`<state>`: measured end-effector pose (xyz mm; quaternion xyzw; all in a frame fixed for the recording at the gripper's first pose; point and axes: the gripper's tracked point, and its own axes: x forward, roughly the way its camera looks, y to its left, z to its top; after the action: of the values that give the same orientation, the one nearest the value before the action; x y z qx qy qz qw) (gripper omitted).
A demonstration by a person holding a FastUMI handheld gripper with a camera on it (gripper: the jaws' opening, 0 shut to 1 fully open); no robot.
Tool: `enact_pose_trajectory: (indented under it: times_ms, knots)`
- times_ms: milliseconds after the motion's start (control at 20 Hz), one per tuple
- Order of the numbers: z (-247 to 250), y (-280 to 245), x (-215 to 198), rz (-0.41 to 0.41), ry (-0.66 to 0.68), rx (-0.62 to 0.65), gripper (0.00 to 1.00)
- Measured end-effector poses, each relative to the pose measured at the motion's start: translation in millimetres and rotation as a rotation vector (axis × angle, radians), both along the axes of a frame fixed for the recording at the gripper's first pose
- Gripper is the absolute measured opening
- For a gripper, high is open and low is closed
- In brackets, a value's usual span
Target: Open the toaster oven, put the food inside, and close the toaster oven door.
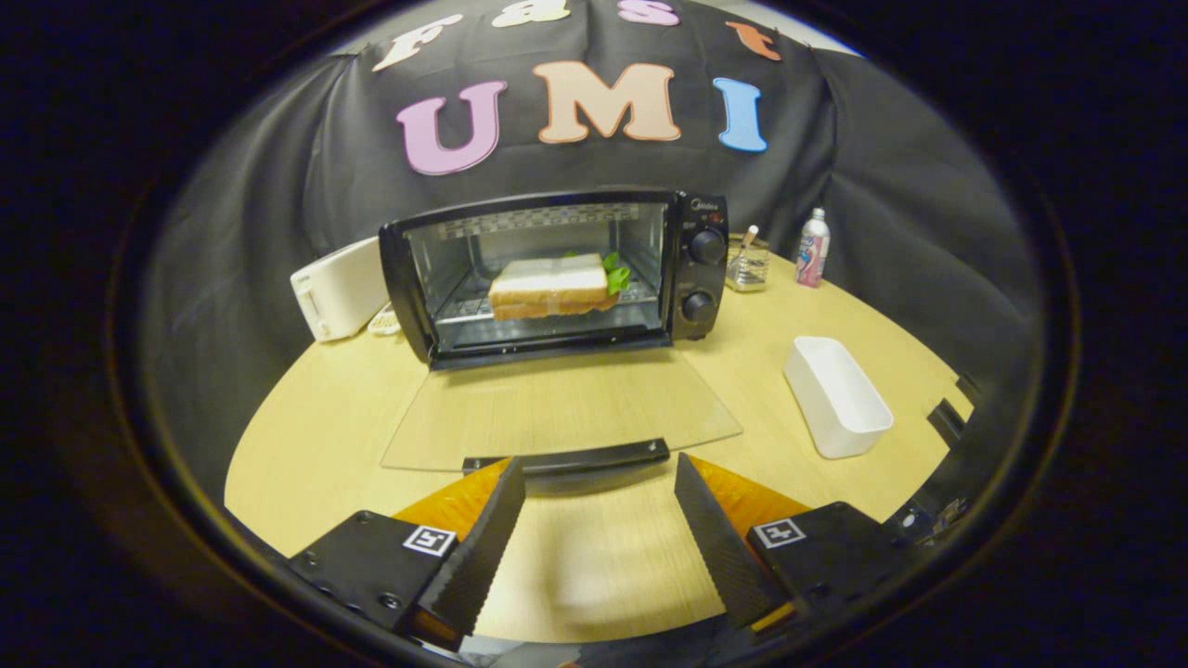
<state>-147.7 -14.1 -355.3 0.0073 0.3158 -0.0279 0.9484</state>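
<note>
Toaster oven open with a sandwich inside; the door is not yet closed.

Gripper view: the gripper is seen at 6 o'clock with its fingers spread wide and nothing held between them. Just ahead of the fingertips lies the door handle, at the near edge of the glass door, which is folded down flat on the round wooden table. Beyond it, at 12 o'clock, the toaster oven is seen with the sandwich resting on its rack. A white tray is placed at 2 o'clock, a white box at 10 o'clock. Opening and loading appear done; only closing the door is judged left.
</note>
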Motion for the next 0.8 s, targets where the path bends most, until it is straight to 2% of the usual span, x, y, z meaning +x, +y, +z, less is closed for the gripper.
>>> enact_pose_trajectory:
  times_ms: [400,800]
  knots:
    - [-26,12,7,0.041,0.061,0.004,1.0]
    - [-29,19,16,0.07,0.072,-0.006,1.0]
